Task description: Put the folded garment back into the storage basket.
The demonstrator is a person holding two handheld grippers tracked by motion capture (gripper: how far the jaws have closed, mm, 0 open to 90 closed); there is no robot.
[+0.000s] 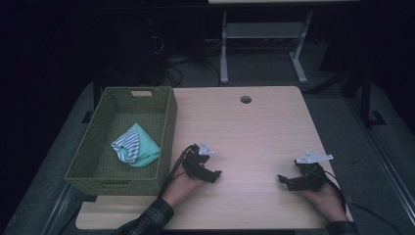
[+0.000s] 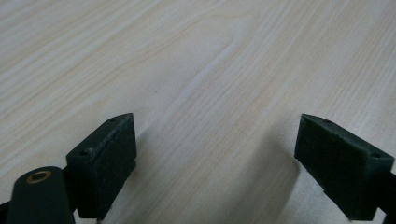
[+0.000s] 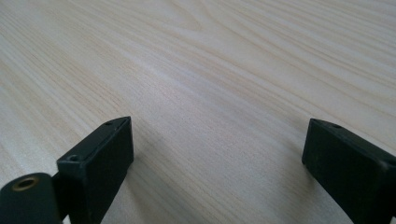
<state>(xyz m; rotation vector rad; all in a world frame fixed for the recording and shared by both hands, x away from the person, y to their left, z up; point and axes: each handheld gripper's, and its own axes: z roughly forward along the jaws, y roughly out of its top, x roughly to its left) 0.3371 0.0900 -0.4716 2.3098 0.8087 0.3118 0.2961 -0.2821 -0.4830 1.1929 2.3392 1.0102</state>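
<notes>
A green woven basket (image 1: 165,128) stands on the left part of the light wooden table (image 1: 244,132). Inside it lies a folded cloth (image 1: 135,145), mint green with a white-and-dark striped part. My left gripper (image 1: 215,175) rests on the table just right of the basket, pointing right. Its jaws stand wide apart over bare wood in the left gripper view (image 2: 215,154). My right gripper (image 1: 285,181) rests near the table's right front, pointing left. It is open too, with nothing between its fingers (image 3: 215,158).
A round cable hole (image 1: 245,99) sits near the table's far edge. Beyond the table stand a white metal desk frame (image 1: 264,34) and dark cables on the floor. Bare wood stretches between the two grippers.
</notes>
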